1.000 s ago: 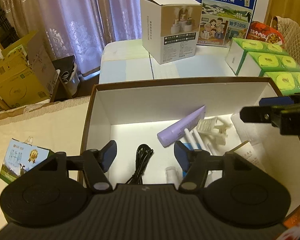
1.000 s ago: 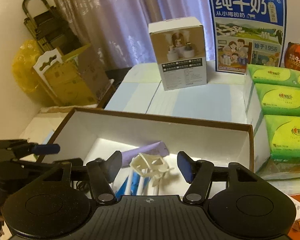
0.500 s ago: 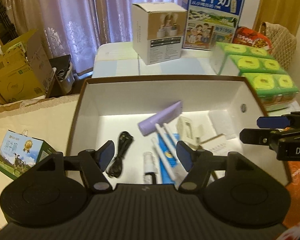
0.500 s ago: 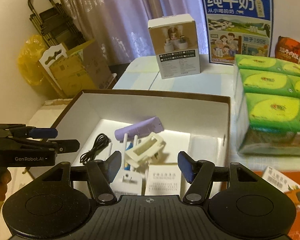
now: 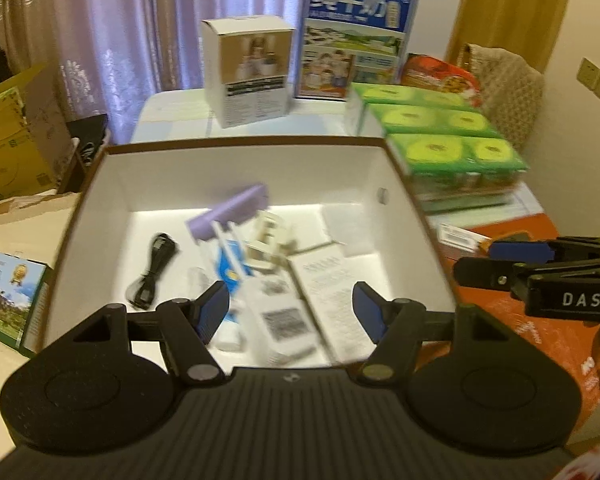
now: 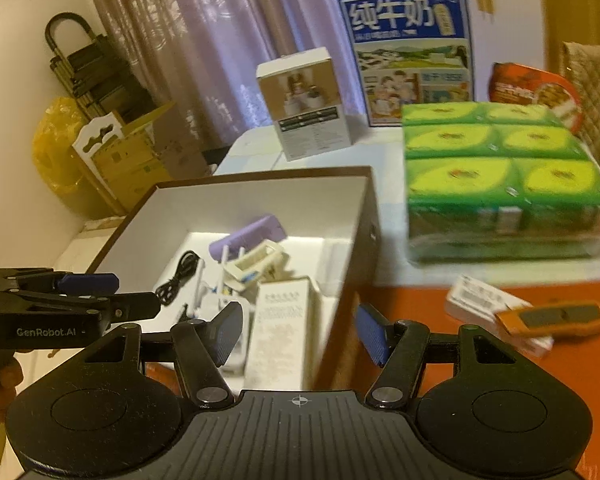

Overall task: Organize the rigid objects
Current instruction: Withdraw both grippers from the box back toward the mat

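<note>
The box ahead of the left tongs looks like cardboard, matt white inside with a brown rim. In it lie a smooth lilac plastic tube, a glossy black cable and matt printed paper cartons. Both tongs are matt black plastic with ribbed bodies, blue pads and small metal pivot caps. Right of the right tongs, the green packs wear shiny plastic film, and the desk shows a matt orange-red cover. Beyond hang sheer lilac cloth curtains.
</note>
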Tool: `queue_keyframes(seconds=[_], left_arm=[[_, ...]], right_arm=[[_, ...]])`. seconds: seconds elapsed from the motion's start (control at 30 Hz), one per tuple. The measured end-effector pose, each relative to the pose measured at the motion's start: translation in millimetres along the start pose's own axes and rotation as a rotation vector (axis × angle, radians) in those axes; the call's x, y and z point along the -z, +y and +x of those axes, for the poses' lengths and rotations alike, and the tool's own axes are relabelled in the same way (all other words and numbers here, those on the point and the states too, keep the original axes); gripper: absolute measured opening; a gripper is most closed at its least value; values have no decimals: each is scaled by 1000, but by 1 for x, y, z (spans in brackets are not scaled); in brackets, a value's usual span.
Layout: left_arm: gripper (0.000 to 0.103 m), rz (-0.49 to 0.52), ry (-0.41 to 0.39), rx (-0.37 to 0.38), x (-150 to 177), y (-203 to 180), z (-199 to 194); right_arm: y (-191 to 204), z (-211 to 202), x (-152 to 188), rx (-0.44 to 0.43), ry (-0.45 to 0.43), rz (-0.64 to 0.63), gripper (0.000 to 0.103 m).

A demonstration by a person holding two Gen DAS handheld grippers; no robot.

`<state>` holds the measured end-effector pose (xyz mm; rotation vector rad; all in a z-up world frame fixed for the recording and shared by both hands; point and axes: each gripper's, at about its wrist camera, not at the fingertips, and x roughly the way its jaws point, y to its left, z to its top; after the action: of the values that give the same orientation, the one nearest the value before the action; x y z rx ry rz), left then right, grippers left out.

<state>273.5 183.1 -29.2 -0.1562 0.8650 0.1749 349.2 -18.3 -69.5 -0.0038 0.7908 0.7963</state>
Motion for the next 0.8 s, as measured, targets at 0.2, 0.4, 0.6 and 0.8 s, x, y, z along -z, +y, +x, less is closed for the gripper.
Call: queue_keyframes(seconds=[0.2,0.4,0.6,0.8], left_arm=[[65,20,2,33,16,-43,-9],[65,40,20,61,31,-88,-11],[65,62,49,95,39,-138,1],[65,74,63,107,41,-179,14]], right_arm=[[-22,-32,20,5,-10,27,60],[-54,-59,38,25,-4,54,60],[-97,-83,53,64,17,85,60],[-138,-100,60,90,29,91,60]])
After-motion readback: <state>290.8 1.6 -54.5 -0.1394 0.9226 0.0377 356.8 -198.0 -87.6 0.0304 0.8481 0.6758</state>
